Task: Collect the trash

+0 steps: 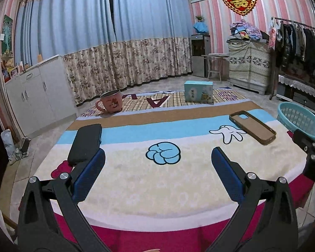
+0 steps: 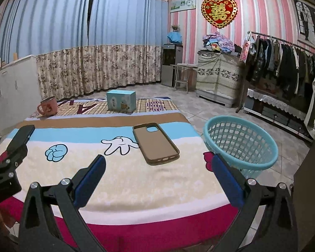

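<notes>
Left gripper (image 1: pixel 158 161) and right gripper (image 2: pixel 158 169): both spread wide, empty, hovering over near edge of cartoon blanket (image 2: pixel 136 180), likely staging first pick. Black case (image 1: pixel 86 143) beside left finger. Phone case (image 2: pixel 155 142) mid-blanket, near teal basket (image 2: pixel 262 163) on tiled floor, probable trash bin. Farther: pink mug (image 1: pixel 111 103), teal box (image 2: pixel 120 100). Curtains (image 2: pixel 84 42) behind.
</notes>
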A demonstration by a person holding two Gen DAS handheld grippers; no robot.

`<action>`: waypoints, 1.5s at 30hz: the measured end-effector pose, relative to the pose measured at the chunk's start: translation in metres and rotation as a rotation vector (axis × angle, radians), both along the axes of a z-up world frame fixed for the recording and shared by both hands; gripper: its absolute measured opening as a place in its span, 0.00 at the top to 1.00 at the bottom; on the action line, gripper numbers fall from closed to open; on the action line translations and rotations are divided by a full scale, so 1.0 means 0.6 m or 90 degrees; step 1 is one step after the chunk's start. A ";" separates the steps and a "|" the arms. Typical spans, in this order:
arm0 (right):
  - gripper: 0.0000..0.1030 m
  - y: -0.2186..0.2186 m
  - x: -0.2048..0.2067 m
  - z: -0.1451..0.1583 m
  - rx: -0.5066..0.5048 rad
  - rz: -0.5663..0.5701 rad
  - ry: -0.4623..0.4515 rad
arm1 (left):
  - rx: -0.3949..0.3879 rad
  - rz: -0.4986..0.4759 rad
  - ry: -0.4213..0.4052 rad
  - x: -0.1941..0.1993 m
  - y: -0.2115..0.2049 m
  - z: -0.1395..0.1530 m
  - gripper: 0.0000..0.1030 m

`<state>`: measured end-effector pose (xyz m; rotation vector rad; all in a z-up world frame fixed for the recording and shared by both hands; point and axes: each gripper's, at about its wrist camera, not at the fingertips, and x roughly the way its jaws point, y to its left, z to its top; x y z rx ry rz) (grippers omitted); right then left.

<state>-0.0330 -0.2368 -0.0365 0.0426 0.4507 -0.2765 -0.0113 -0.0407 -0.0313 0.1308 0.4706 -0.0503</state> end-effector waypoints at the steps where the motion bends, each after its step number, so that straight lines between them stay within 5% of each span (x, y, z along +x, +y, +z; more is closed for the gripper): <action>1: 0.04 0.001 0.000 0.001 -0.003 -0.003 -0.003 | 0.000 0.000 -0.003 -0.001 0.000 0.002 0.05; 16: 0.04 0.003 -0.001 0.004 -0.007 -0.007 -0.016 | -0.046 -0.002 0.005 0.010 0.024 0.007 0.05; 45: 0.04 0.018 0.000 -0.005 -0.035 0.001 -0.014 | -0.042 -0.008 0.004 0.009 0.026 0.009 0.05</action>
